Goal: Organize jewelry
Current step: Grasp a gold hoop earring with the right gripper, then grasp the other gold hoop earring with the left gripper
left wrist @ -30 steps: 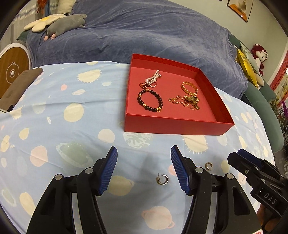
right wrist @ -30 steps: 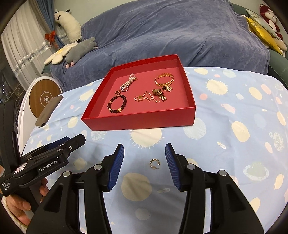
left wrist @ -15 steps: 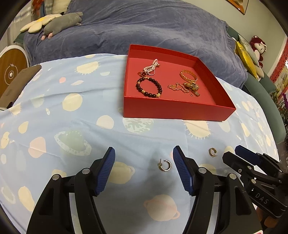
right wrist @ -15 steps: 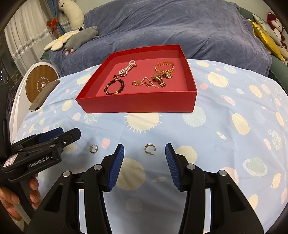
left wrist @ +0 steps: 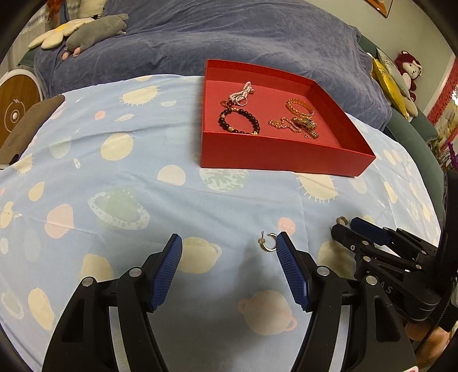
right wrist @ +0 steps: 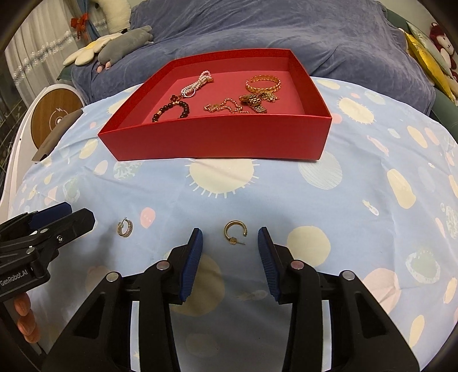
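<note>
My left gripper point(left wrist: 229, 243) stands wide open over the cloth point(left wrist: 114, 177), gripping nothing. A small silver hoop point(left wrist: 269, 244) lies flat on the cloth between its tips, just beside the right-hand pad point(left wrist: 289, 263); whether it touches that pad I cannot tell. My right gripper point(right wrist: 230, 237) is also released. Its jaws have just been closing, and a gold hoop point(right wrist: 235, 229) lies between the tips, clear of both pads, its post pointing toward the right-hand finger. Neither earring is lifted; both rest on the cloth.

In the right wrist view the silver hoop point(right wrist: 125, 228) sits left of the gold one, near the tip of my left gripper point(right wrist: 77, 220). In the left wrist view the gold hoop point(left wrist: 341, 220) shows just past the tip of my right gripper point(left wrist: 347, 229), partly hidden by it.

The red box point(right wrist: 217, 140) stands beyond both hoops, well apart from them, open-topped. Inside it I note a dark bead bracelet point(left wrist: 239, 122), a pearl strand point(left wrist: 243, 91), a gold bangle point(left wrist: 300, 108) and a gold chain point(left wrist: 289, 124) with a chunky gold piece at its end. All four lie on the box floor.

The cloth is pale blue with planets and suns. A blue blanket point(right wrist: 286, 25) lies behind the box.
</note>
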Demonstrator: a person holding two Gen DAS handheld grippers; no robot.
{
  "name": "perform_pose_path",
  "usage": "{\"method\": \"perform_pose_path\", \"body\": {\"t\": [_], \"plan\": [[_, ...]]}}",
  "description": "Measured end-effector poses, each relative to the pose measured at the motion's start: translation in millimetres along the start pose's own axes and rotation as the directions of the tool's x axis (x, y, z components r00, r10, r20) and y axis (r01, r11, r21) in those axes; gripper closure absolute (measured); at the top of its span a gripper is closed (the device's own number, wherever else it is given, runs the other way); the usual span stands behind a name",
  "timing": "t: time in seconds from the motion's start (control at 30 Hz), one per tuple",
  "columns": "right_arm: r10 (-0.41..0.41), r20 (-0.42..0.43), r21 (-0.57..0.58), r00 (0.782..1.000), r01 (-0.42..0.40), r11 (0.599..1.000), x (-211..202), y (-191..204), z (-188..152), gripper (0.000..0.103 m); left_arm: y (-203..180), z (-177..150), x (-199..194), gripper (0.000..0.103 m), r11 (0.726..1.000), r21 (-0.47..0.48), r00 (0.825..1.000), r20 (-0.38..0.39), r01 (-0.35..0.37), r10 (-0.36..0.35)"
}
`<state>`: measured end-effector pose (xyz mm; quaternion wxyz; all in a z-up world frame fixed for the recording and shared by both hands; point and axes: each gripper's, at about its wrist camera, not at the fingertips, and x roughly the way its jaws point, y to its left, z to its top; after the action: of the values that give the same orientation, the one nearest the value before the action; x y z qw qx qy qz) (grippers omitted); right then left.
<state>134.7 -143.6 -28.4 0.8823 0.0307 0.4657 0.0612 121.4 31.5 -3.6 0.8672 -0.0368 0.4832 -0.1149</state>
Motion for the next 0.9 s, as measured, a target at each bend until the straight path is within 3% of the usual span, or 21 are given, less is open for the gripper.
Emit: {"method": "perform_pose_path", "body": {"t": [0.2,0.67,0.9], "plan": [[-0.017,0.008,-0.004,1.0,0.017,1.0,1,-1,0,0.087,-2,-8,5,0.038,1.0,0.023,1.0,-0.017,0.0,0.001],[0.013,0.021,0.029,1.0,-0.014,0.999,-14,-7,1,0.087,-26,-10,16,0.038,0.996,0.082,1.0,-0.003,0.032,-0.031],[0.011,0.028,0.056,1.0,-0.013,0.998,-21,-18,0,0.087,-41,-9,29,0.062,0.992,0.126,1.0,0.021,-0.013,0.01]]}}
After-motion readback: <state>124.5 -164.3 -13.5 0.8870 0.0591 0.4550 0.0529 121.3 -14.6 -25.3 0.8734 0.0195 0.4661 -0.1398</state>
